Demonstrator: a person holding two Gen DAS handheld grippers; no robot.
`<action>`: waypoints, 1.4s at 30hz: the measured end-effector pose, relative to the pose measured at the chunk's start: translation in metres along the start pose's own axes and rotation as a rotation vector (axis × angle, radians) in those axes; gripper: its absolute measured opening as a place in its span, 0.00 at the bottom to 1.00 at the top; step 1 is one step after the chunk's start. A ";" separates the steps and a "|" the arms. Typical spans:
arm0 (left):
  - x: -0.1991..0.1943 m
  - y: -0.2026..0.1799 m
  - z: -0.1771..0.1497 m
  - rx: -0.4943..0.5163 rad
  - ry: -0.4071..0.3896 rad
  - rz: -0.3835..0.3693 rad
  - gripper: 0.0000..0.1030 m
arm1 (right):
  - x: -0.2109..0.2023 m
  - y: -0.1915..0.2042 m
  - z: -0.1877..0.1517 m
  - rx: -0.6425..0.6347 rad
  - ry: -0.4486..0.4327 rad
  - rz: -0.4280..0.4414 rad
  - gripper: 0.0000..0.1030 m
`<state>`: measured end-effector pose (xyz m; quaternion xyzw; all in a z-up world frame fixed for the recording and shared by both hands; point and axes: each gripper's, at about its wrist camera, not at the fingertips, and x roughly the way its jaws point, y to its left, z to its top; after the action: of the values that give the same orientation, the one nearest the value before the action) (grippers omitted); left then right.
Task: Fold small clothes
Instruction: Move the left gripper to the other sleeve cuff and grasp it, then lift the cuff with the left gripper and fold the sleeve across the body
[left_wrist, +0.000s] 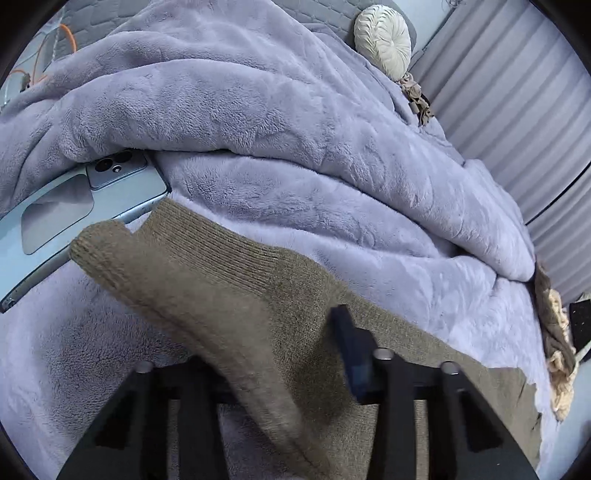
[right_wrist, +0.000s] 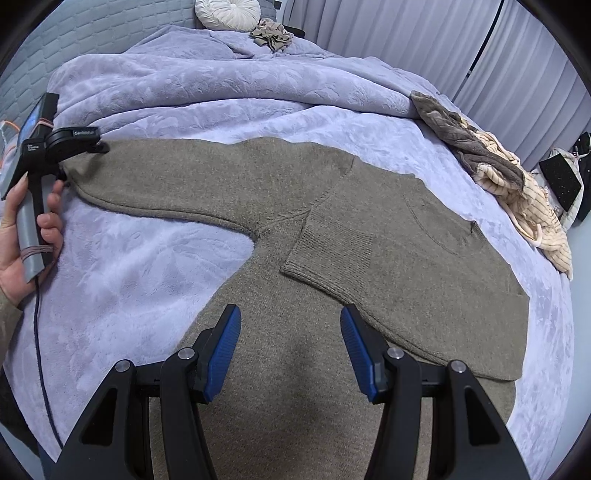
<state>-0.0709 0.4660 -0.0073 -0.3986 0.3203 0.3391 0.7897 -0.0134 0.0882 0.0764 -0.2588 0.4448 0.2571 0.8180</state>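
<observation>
An olive-brown knit sweater (right_wrist: 332, 229) lies spread on a lavender plush blanket (right_wrist: 155, 258) covering a bed, its body in the near middle of the right wrist view. One sleeve (right_wrist: 192, 177) stretches out flat toward the far left, while the other sleeve (right_wrist: 332, 240) is folded across the chest, ribbed cuff lying on the body. The right gripper (right_wrist: 290, 343) hovers just above the sweater's lower body, its blue-padded jaws spread wide and holding nothing. At the left edge a hand (right_wrist: 22, 236) grasps the handle of the left gripper (right_wrist: 98, 147), whose tip sits at the end of the outstretched sleeve; in the left wrist view the sleeve's cuff (left_wrist: 122, 251) drapes over the jaws, clamped between them. A pale blue phone (left_wrist: 74, 214) rests on the blanket beside that cuff. Other garments (right_wrist: 491, 177) are heaped at the bed's far right edge, a round cream cushion (right_wrist: 227, 13) at the head.
</observation>
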 end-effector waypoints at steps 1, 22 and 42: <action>-0.001 0.001 0.001 -0.006 0.001 -0.006 0.23 | 0.002 0.000 0.001 -0.002 0.003 -0.001 0.58; -0.079 -0.077 -0.020 0.245 -0.068 -0.030 0.12 | 0.070 -0.004 0.092 0.085 0.071 0.052 0.58; -0.088 -0.228 -0.107 0.541 -0.008 -0.026 0.09 | 0.050 -0.108 0.060 0.218 0.024 0.020 0.58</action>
<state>0.0341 0.2475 0.1034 -0.1760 0.3911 0.2326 0.8729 0.1160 0.0578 0.0825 -0.1668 0.4823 0.2120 0.8335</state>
